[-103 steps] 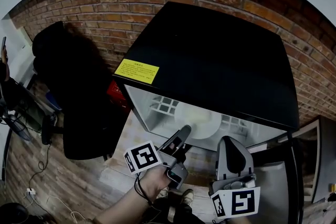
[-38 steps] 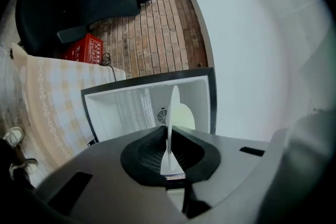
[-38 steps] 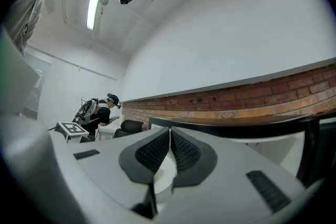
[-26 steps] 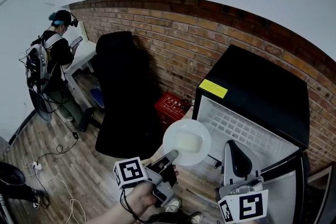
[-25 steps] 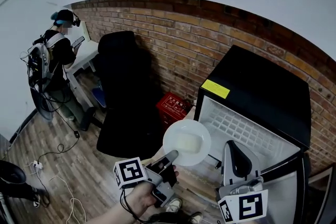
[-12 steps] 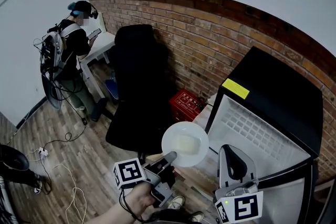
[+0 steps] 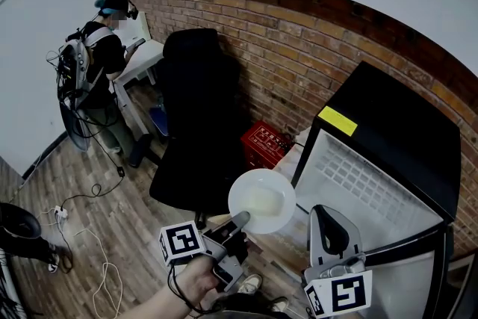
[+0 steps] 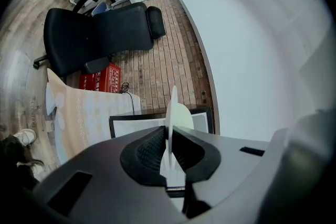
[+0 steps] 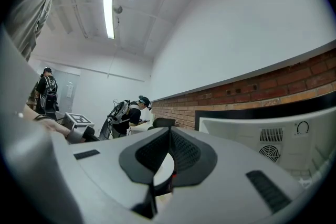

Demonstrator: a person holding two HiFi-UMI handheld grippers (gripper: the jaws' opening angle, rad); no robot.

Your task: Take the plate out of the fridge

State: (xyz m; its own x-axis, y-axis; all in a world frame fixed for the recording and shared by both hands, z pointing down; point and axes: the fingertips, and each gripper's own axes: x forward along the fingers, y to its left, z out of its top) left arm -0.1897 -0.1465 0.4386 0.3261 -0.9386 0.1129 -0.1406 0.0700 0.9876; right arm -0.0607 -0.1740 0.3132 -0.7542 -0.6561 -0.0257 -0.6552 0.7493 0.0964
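Observation:
A white round plate [image 7: 261,200] with a pale lump on it hangs level in the air, out in front of the open black fridge [image 7: 388,134]. My left gripper [image 7: 240,220] is shut on the plate's near rim. In the left gripper view the plate [image 8: 172,108] shows edge-on, pinched between the dark pads of the left gripper [image 8: 169,139]. My right gripper [image 7: 332,229] stands below the fridge's white inside [image 7: 366,187], apart from the plate. In its own view the right gripper [image 9: 169,132] has its pads together with nothing between them.
A black office chair [image 7: 198,116] and a red crate [image 7: 263,146] stand left of the fridge against the brick wall [image 7: 299,48]. The fridge door [image 7: 407,265] hangs open at the lower right. A person [image 7: 97,63] stands at a white desk. Cables [image 7: 97,265] lie on the wooden floor.
The plate has left the fridge shelf, where it lay four seconds ago, and now hangs outside in my left gripper. Over the last second it drifted slightly away from the fridge.

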